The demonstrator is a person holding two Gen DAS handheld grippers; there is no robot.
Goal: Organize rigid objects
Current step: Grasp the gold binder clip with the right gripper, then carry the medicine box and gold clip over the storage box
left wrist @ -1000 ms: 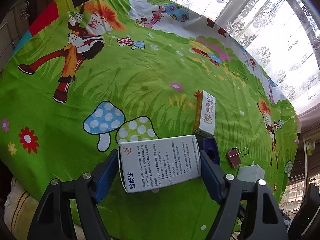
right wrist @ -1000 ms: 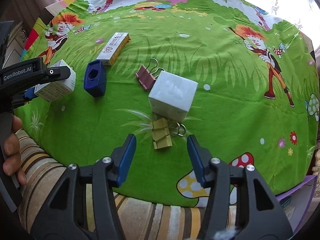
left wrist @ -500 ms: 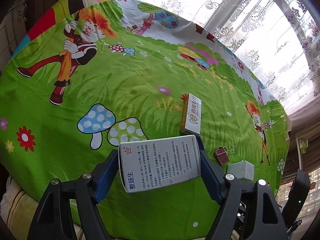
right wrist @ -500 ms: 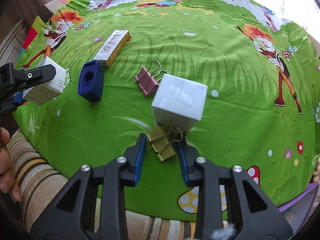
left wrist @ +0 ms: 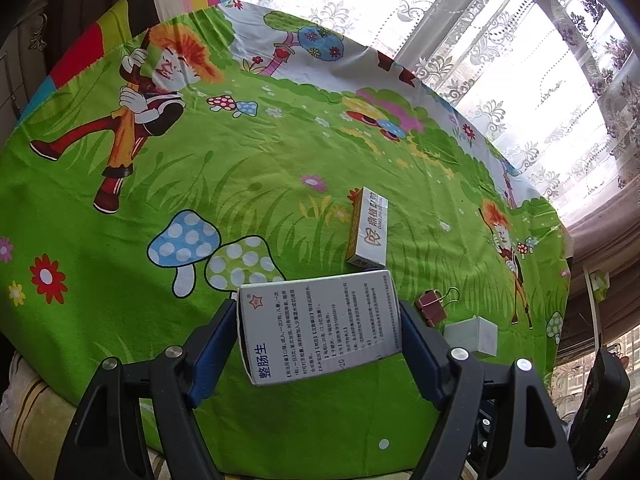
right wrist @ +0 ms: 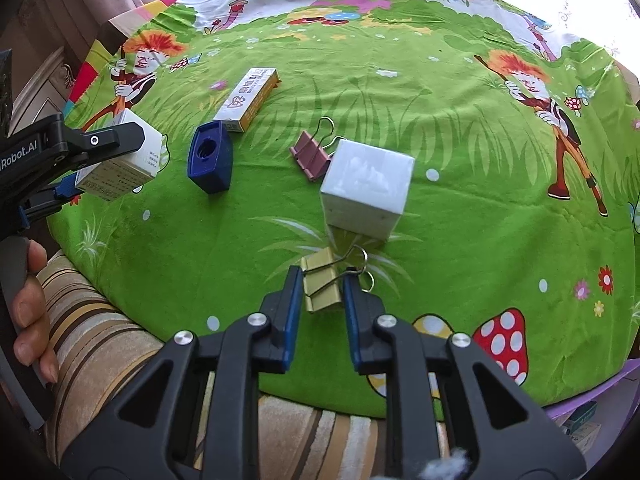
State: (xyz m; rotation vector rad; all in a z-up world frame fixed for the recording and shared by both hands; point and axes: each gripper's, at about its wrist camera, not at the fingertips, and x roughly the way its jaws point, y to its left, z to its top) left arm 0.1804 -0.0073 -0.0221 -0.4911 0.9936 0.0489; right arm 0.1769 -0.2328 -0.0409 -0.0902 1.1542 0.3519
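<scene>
Right gripper [right wrist: 321,290]: jaws had just closed, pinching the gold binder clip [right wrist: 322,285] on the green cloth surface [right wrist: 460,216], just in front of the white cube [right wrist: 366,186].
Left gripper [left wrist: 320,330]: clamped on the white medicine box [left wrist: 318,326], held above the surface.
Nearby: pink binder clip [right wrist: 310,156], blue sharpener [right wrist: 211,163], yellow box [right wrist: 248,98].

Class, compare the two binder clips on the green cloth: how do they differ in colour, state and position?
The gold binder clip is gripped between the right gripper pads, whose jaws have just been closing; the pink binder clip lies free. The gold clip lies on the near side of the white cube, the pink one on its far side. Both have wire handles.
</scene>
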